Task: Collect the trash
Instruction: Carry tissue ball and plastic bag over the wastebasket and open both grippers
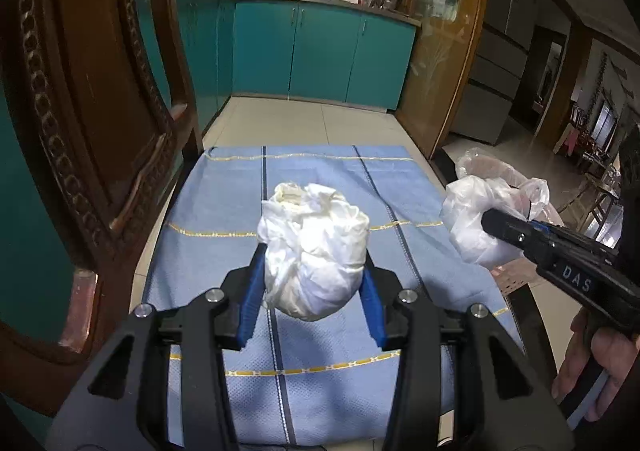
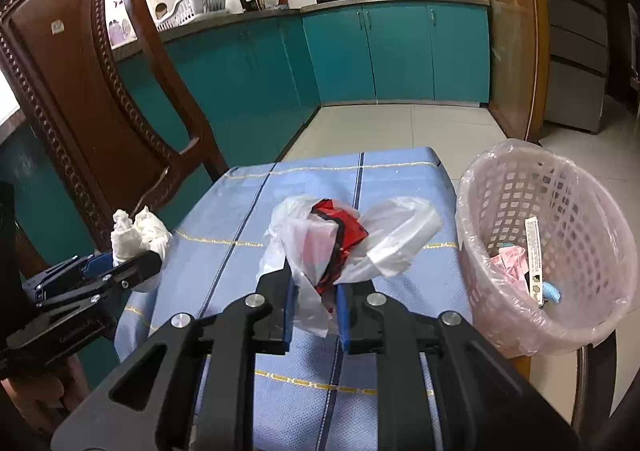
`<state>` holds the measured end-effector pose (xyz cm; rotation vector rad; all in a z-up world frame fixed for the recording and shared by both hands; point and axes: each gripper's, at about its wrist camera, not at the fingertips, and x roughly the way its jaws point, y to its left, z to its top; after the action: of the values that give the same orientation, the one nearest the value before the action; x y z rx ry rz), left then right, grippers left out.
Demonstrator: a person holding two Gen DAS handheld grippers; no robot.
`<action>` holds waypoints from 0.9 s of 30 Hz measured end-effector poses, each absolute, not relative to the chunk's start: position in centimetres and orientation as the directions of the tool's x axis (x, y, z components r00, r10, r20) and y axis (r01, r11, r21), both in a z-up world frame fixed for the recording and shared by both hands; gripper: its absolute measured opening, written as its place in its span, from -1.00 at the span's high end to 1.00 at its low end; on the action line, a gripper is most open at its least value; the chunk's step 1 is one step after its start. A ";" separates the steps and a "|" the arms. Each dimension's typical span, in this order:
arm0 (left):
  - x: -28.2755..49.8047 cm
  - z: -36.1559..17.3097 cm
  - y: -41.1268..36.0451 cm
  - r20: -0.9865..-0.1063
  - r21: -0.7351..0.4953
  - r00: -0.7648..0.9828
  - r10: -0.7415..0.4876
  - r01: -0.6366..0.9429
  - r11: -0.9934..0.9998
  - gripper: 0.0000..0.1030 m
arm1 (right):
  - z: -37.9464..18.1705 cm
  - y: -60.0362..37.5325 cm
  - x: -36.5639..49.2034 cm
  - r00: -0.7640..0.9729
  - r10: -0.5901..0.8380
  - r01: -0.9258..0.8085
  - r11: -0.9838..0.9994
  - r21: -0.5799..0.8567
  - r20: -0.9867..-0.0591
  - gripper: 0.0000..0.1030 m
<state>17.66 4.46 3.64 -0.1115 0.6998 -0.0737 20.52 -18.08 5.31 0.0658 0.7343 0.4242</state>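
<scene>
A crumpled white tissue wad (image 1: 316, 247) is clamped between the blue pads of my left gripper (image 1: 314, 265), lifted above the blue tablecloth (image 1: 224, 203). My right gripper (image 2: 316, 283) is shut on a clear plastic bag (image 2: 384, 235) with a red wrapper (image 2: 340, 235) inside it. That bag hangs over the cloth, just left of the pink basket (image 2: 580, 219). The right wrist view shows the left gripper (image 2: 132, 263) and its tissue wad (image 2: 136, 231) at the table's left edge. Seen from the left wrist, the right gripper (image 1: 496, 223) and its bag (image 1: 472, 219) are on the right.
The pink basket has a thin liner and holds a few scraps. It stands off the table's right edge. A carved wooden chair (image 2: 80, 91) stands close on the left. Teal kitchen cabinets (image 2: 400, 51) and tiled floor (image 2: 400, 127) lie beyond the table's far edge.
</scene>
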 end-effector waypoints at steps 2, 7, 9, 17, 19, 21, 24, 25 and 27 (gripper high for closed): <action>18.0 3.2 4.5 -0.650 -0.131 0.752 -0.111 0.033 0.991 0.15 | 5.1 -17.8 20.5 0.657 0.394 -0.357 0.913 0.196 -0.643 0.66; 18.6 3.1 4.1 -0.653 -0.126 0.749 -0.115 0.043 0.991 0.15 | 5.1 -17.7 20.5 0.658 0.390 -0.355 0.915 0.192 -0.644 0.66; 18.5 3.2 4.1 -0.650 -0.126 0.751 -0.117 0.045 0.991 0.15 | 4.9 -17.6 20.6 0.657 0.389 -0.353 0.916 0.192 -0.646 0.66; 18.9 3.0 3.7 -0.656 -0.123 0.745 -0.118 0.048 0.991 0.15 | 4.8 -17.9 20.8 0.654 0.389 -0.351 0.916 0.194 -0.649 0.66; 18.9 2.9 3.7 -0.658 -0.120 0.744 -0.116 0.049 0.992 0.15 | 5.3 -18.6 20.8 0.674 0.386 -0.335 0.920 0.204 -0.630 0.66; 19.0 2.8 3.8 -0.661 -0.119 0.742 -0.115 0.047 0.992 0.15 | 6.3 -20.1 21.0 0.712 0.373 -0.304 0.928 0.218 -0.595 0.66; 19.0 2.8 3.9 -0.662 -0.126 0.740 -0.118 0.045 0.991 0.15 | 8.1 -24.4 21.8 0.789 0.317 -0.213 0.945 0.250 -0.526 0.63; 19.0 2.8 3.9 -0.661 -0.125 0.741 -0.119 0.047 0.991 0.15 | 8.4 -26.1 22.3 0.809 0.292 -0.173 0.948 0.269 -0.510 0.59; 19.0 2.7 3.6 -0.663 -0.122 0.739 -0.121 0.053 0.991 0.15 | 8.2 -29.1 23.5 0.839 0.225 -0.090 0.955 0.282 -0.496 0.00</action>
<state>19.05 3.59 2.68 -0.0969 0.7337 -0.0955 23.46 -29.09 8.23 0.2536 0.5525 0.1685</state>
